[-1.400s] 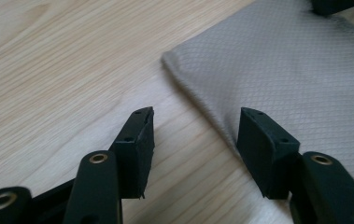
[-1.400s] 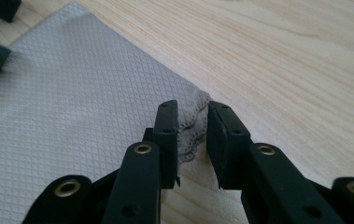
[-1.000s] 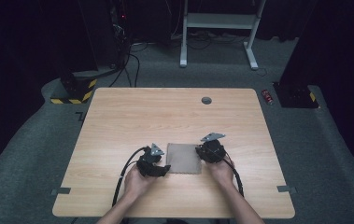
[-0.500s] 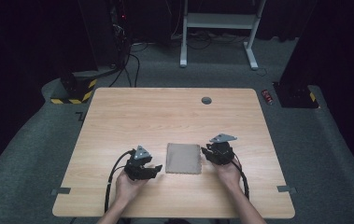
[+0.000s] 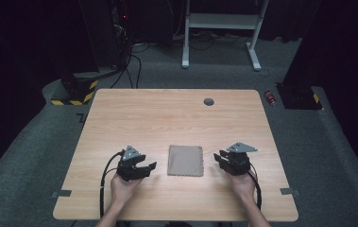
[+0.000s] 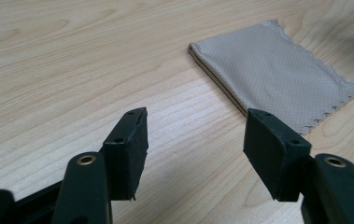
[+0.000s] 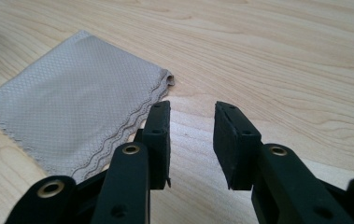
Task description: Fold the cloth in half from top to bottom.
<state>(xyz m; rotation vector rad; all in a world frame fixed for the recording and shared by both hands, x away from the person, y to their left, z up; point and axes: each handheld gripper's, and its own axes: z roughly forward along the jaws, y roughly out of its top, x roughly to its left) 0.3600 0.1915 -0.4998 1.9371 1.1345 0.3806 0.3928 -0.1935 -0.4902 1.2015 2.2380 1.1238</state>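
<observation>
folded tan cloth (image 5: 185,160) flat on wooden table (image 5: 167,113), near edge, between both hands | left gripper (image 5: 141,169) jaws spread, empty, just left of it | right gripper (image 5: 225,161) parted, empty, slightly nearer, beside its scalloped edge

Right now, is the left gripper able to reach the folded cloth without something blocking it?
Probably yes. The left gripper is open and sits beside the folded cloth, with bare table between them. The right gripper is on the cloth's other side, out of its path.
</observation>
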